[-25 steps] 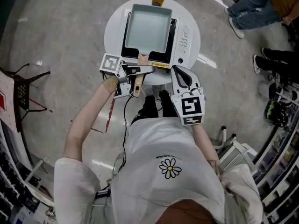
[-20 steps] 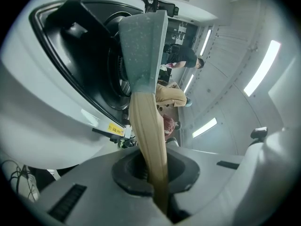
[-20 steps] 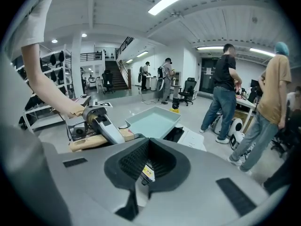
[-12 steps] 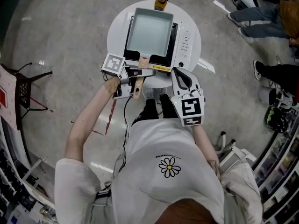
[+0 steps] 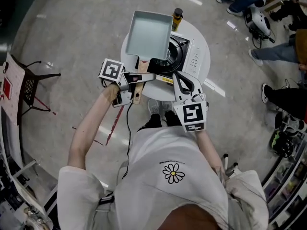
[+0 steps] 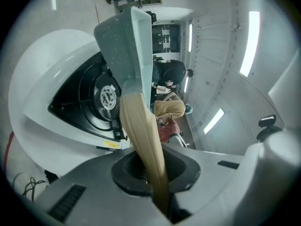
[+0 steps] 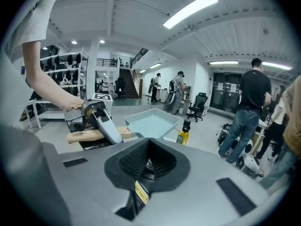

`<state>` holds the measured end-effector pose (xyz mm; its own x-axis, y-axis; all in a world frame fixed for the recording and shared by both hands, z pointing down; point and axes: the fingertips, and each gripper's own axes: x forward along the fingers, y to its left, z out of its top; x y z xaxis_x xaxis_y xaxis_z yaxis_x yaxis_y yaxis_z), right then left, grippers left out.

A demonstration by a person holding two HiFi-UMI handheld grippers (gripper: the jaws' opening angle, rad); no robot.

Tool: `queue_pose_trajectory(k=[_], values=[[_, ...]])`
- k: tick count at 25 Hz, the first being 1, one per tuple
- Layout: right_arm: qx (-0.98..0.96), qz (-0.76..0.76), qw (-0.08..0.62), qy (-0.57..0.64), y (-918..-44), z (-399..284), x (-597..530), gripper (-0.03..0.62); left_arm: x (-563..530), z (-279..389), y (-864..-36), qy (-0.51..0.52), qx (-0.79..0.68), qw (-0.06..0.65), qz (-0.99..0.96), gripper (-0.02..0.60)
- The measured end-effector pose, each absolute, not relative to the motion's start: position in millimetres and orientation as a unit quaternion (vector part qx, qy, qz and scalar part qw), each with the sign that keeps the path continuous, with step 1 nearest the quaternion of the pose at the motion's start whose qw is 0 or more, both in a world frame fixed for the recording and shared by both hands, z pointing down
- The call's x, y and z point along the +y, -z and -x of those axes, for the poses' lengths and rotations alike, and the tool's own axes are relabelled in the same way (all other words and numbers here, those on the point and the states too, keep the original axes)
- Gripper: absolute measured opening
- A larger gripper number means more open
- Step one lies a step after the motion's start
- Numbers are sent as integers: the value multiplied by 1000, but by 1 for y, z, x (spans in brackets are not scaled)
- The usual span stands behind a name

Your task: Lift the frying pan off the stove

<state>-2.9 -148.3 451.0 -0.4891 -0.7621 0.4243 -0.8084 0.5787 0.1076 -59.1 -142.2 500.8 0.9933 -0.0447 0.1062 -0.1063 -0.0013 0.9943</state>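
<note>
The pale rectangular frying pan (image 5: 150,32) hangs in the air, shifted left and off the burner of the black portable stove (image 5: 178,51) on the round white table (image 5: 204,44). My left gripper (image 5: 139,76) is shut on the pan's wooden handle (image 5: 138,87), though its jaws are starting to ease open. In the left gripper view the handle (image 6: 143,135) runs up between the jaws of the left gripper (image 6: 150,173) to the pan (image 6: 123,46), with the burner (image 6: 106,98) beside it. My right gripper (image 5: 178,76) hovers shut and empty over the stove's near edge. In the right gripper view the right gripper (image 7: 149,166) faces the pan (image 7: 153,123).
A yellow oil bottle (image 5: 177,18) stands at the table's far edge beside the stove. A dark metal chair (image 5: 29,87) stands on the floor at the left. People's legs and shoes (image 5: 283,51) are at the right, with shelving along the frame's lower edges.
The pan has risen off the stove and moved left with my left gripper, baring the burner. The right gripper has stayed near the stove's front.
</note>
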Motion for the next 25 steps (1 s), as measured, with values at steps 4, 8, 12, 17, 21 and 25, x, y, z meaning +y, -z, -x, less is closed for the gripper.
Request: queue_pose_trajectory(k=[4,8,12,17,21,25], values=[[-875,-442,196,-19,-425,37,-165,3,-167,94,-457,23,-84,667,-740,23],[-884,-434,174,28,-396,56,-181,3,-186,117,-419,51,-127,615,-777,23],[-890,-427,144,66,-364,66,-195,3,-201,137,-387,60,-181,554,-810,25],[-899,-413,104,104,-324,82,-196,3,-205,162,-343,56,-257,449,-854,23],[-901,-410,61,124,-292,84,-192,3,-197,163,-309,66,-296,381,-874,21],[-896,-418,30,149,-260,87,-189,3,-186,156,-284,76,-312,335,-886,20]])
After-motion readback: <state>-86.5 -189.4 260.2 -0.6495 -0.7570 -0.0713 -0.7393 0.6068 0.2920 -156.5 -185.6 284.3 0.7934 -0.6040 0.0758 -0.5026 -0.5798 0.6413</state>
